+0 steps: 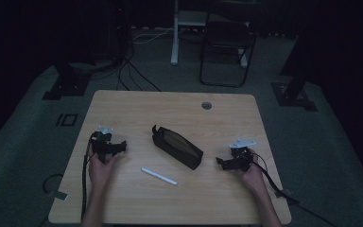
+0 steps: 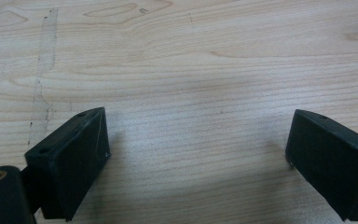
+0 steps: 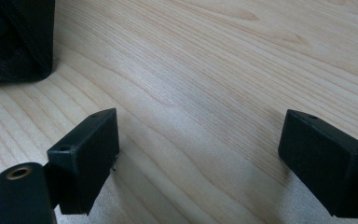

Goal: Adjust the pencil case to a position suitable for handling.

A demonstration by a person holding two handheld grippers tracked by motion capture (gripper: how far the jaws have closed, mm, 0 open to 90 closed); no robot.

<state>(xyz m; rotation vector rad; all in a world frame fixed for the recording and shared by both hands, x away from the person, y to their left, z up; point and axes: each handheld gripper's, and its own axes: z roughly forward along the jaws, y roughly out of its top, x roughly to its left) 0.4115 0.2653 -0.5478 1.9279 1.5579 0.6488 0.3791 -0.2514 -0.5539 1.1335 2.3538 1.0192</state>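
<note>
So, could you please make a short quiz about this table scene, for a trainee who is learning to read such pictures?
1. True or false: both grippers have their jaws spread apart with nothing between them.
2. Which thing lies nearer the person's edge of the table? A) the black pouch B) the white pen C) the round cable hole
3. In the right gripper view, what dark thing shows at the upper left corner?

Key
1. True: the left gripper and the right gripper are both open over bare wood.
2. B
3. An end of the black pouch.
</note>
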